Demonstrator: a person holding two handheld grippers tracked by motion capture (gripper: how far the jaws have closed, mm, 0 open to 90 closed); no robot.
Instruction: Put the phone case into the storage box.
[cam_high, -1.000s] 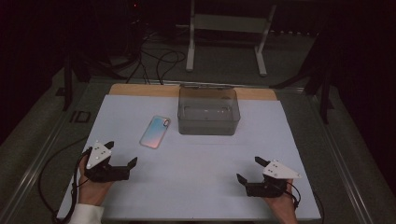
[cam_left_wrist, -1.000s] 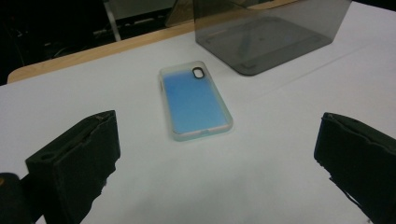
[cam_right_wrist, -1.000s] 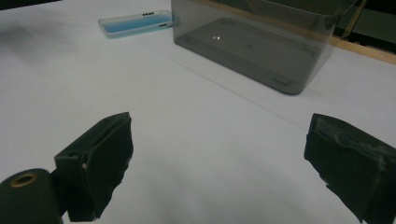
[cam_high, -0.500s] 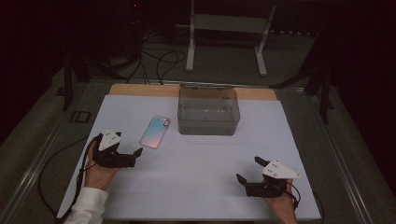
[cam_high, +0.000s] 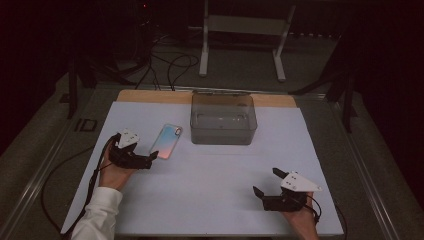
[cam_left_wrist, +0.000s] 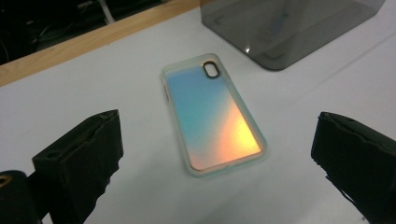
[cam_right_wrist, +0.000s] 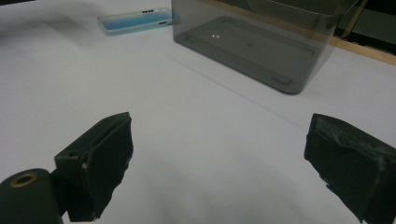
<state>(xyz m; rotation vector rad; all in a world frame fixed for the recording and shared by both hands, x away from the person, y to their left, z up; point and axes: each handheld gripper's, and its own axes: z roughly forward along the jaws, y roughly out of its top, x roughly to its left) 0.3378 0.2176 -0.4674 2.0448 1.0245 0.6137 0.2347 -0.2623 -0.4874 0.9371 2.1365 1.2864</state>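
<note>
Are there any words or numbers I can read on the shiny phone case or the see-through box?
None: no words, numbers or signs can be read on anything here.
Iridescent blue-orange phone case: a plain back with just a camera hole.
Smoky clear plastic box: no label that can be seen.

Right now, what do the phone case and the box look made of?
Phone case: likely soft plastic, with a frosted translucent rim and a glossy iridescent blue-to-orange back. Box: likely rigid smoked clear plastic; its floor shows through the walls, with small glints.
</note>
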